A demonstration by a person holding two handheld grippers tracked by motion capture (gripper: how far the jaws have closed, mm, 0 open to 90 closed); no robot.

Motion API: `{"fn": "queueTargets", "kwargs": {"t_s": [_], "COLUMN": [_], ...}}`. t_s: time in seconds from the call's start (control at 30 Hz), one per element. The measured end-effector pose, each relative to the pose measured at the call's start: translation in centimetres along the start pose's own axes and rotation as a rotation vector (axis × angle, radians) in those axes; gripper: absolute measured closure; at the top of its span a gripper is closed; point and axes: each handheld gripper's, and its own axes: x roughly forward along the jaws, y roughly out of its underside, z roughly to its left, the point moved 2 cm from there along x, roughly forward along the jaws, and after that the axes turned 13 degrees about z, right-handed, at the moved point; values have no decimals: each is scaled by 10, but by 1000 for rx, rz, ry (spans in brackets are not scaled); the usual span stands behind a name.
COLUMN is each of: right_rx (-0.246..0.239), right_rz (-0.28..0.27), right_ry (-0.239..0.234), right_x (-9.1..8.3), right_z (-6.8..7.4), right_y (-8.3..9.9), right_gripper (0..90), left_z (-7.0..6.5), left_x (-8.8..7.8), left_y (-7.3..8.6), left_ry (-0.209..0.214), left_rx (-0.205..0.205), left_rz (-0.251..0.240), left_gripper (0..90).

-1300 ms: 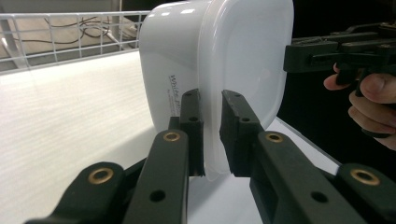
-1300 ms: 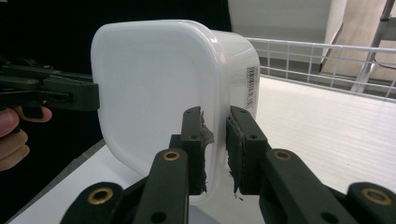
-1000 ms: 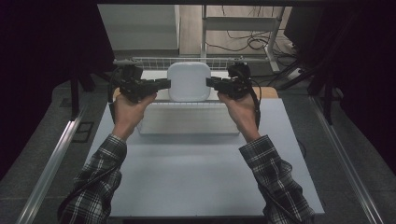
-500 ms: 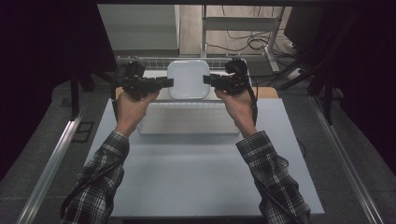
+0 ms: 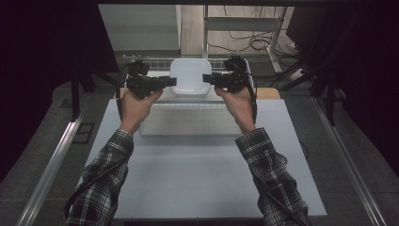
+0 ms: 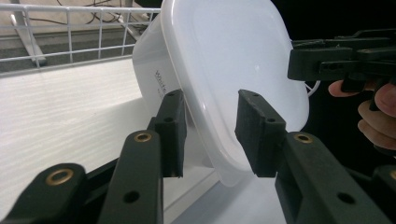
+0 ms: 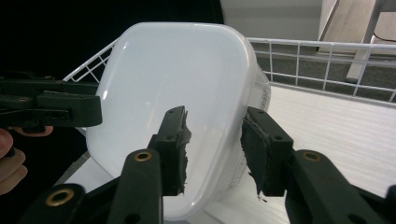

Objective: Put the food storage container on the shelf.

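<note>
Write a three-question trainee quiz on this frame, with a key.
1. True or false: the white plastic container lies between the left gripper and the right gripper.
2. What stands behind the container? A) a wire rack B) a red bucket C) a laptop
3. Fill in: the left gripper's jaws straddle the container's ____, with gaps showing on both sides.

Key: 1 true; 2 A, the wire rack; 3 rim.
</note>
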Motion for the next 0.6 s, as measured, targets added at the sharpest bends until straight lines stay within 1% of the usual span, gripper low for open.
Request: {"fn": "queueTargets", "kwargs": {"t_s": [0.13,0.17,0.2,0.23,0.27,0.3,0.4,0.53,0.6], "right_rx": [6,12,12,22,22,23,28,16,10], "right_rz": [-1,-1,-1,-2,-2,-3,-9,-19,-25], "right_ry": [1,1,1,12,12,30,45,92,118], "right_x": [3,4,4,6,6,8,10,13,16], "right_z": [-1,-2,-2,-4,-4,-5,-5,-4,-4], "right_y": [-2,-2,-2,-4,-4,-5,-6,-9,-10], "right_gripper": [559,541,541,517,517,511,508,506,506], "left_z": [3,4,5,6,6,7,8,9,9], "left_x": [3,4,5,7,7,8,10,12,13], "left_y": [-1,-1,-2,-3,-3,-4,-6,-9,-10], "left_ry": [7,9,7,0,0,-7,-7,-17,-25], "left_rx": [-6,-7,-7,-14,-14,-22,-29,-39,-38], "left_rz": [-6,-4,-4,-9,-9,-17,-24,-32,-32], "left_gripper": [606,580,580,549,541,534,527,527,527]}}
